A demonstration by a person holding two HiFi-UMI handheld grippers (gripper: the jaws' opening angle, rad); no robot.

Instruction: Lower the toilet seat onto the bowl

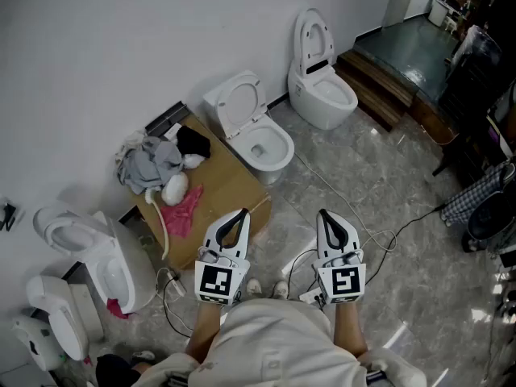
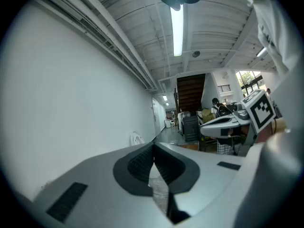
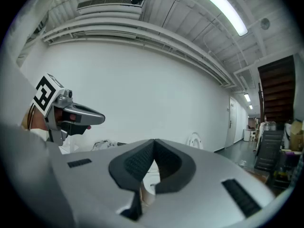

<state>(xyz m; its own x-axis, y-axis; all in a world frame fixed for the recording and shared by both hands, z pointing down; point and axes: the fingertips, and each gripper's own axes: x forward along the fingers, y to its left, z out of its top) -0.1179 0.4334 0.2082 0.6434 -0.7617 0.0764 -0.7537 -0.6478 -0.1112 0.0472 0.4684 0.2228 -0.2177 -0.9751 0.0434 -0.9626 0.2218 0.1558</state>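
The toilet seat (image 1: 226, 103) is a white oval ring, tipped up and leaning back toward the white wall (image 1: 97, 47). Its toilet bowl (image 1: 279, 162) sits open below it, just right of a low cardboard box (image 1: 230, 196). Seat and bowl are apart except at the hinge end.

I count four white toilets. This middle toilet is one. A second toilet (image 1: 326, 99) stands further along the wall with its lid up. A third toilet (image 1: 105, 260) is at the left, and a fourth toilet (image 1: 52, 321) sits in the bottom left corner, too cut off to read its seat.

On the box lie one grey cloth (image 1: 153, 164), one black cloth (image 1: 193, 142) and one pink cloth (image 1: 187, 208). A thin cable (image 1: 379, 234) loops over the grey tiled floor (image 1: 387, 184).

There are two hand-held grippers, one in each hand, held low in front of the person's body and well short of the middle toilet. The left hand-held gripper (image 1: 242, 214) (image 2: 153, 149) has its jaws pressed together with nothing between them. The right hand-held gripper (image 1: 322, 214) (image 3: 154, 144) is the same, pads pressed tight and empty. Neither touches any toilet.
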